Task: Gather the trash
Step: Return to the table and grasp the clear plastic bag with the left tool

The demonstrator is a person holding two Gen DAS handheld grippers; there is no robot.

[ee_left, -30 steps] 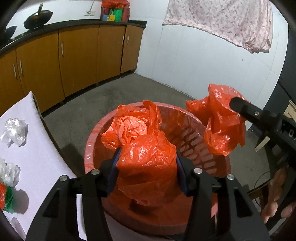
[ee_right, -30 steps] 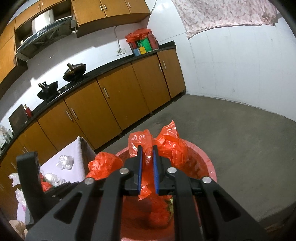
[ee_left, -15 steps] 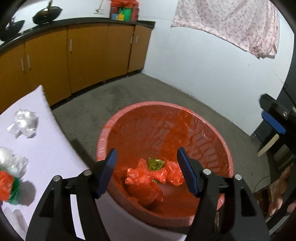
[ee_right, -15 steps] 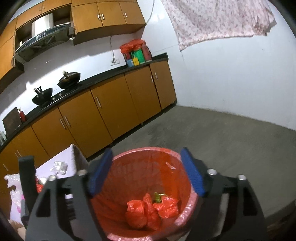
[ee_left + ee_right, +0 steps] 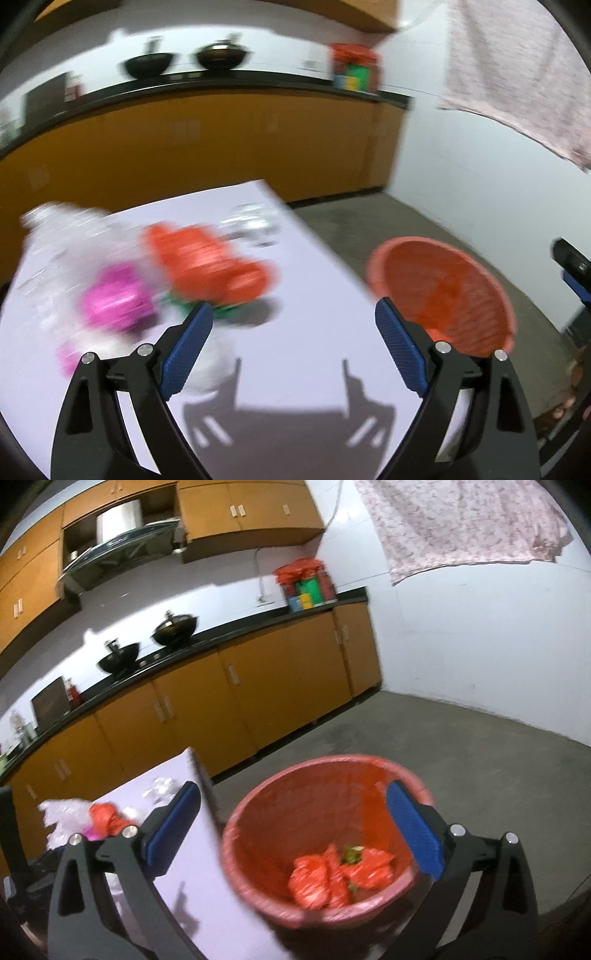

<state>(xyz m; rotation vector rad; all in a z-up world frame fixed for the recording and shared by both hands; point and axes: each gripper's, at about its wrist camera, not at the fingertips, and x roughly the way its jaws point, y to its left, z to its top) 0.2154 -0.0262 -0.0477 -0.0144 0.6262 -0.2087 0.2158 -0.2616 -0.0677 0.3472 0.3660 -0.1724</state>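
1. The kitchen cabinets (image 5: 258, 701) run along the far wall under a black counter that bears two dark woks (image 5: 173, 626), and a patterned cloth (image 5: 461, 524) hangs on the white wall at the right.
2. The white table (image 5: 303, 332) fills the near left of the left wrist view, with its corner pointing toward the cabinets.
3. The red bin (image 5: 251, 849) stands on the grey floor just right of the table edge, lined with an orange bag.
4. The left gripper (image 5: 293, 321) hovers over the table, its jaws opening wide with nothing between them.
5. The right gripper (image 5: 291, 805) hangs above the bin, its jaws opening to full spread and empty.
6. Crumpled orange bags (image 5: 340, 875) lie at the bottom of the bin with a bit of green among them.
7. On the table's far left, blurred, sit an orange bag (image 5: 207, 262), a pink wad (image 5: 118, 302) and clear plastic (image 5: 55, 236) close together.
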